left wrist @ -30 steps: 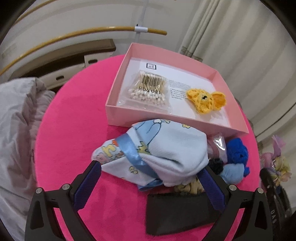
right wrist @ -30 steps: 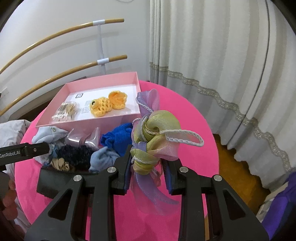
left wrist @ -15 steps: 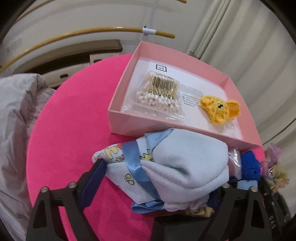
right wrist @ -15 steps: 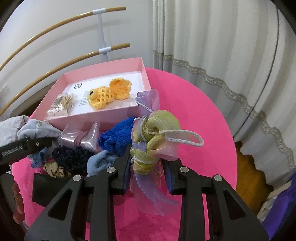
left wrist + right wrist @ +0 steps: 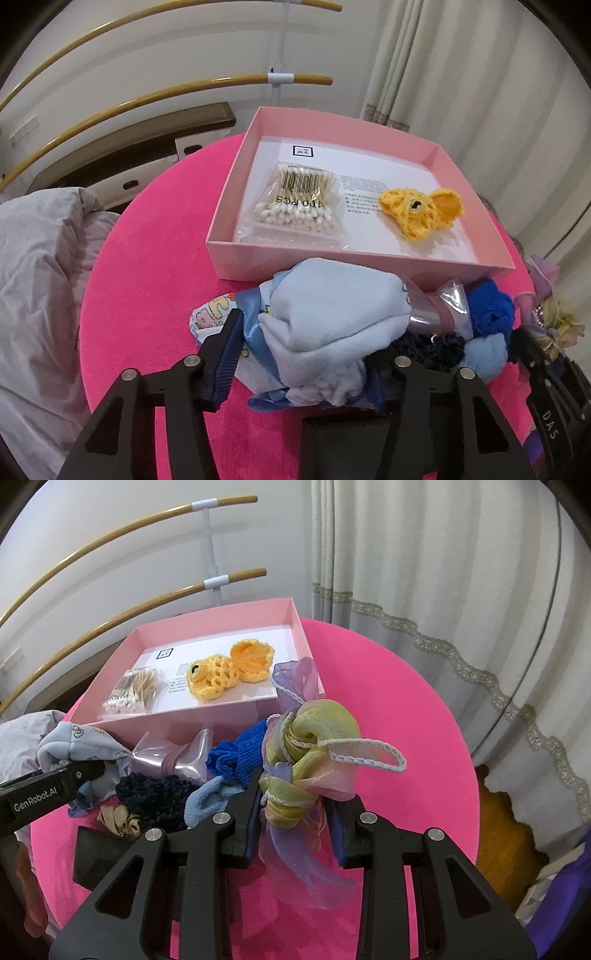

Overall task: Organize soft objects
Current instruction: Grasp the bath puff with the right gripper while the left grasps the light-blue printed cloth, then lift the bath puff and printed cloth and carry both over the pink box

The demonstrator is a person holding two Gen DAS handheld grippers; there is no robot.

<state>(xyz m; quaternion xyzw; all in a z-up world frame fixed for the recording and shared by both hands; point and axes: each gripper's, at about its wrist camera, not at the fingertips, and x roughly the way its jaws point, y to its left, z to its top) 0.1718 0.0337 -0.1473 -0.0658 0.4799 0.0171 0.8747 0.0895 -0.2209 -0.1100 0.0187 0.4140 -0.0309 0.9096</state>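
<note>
Pink table [image 5: 147, 258], gripper-clamped blue cloth [image 5: 332, 314]

The bench [image 5: 147, 258] wears a matt pink cloth with a fine rough weave. The pink box [image 5: 369, 258] looks like smooth matt cardboard, with white printed paper inside. The cotton swabs [image 5: 295, 206] lie in glossy clear plastic. The yellow crochet piece [image 5: 417, 210] is open, knobbly yarn. The baby cloth [image 5: 325, 317] is soft fleece with a shiny satin ribbon. The organza bow [image 5: 314, 746] is sheer and shimmering.
</note>
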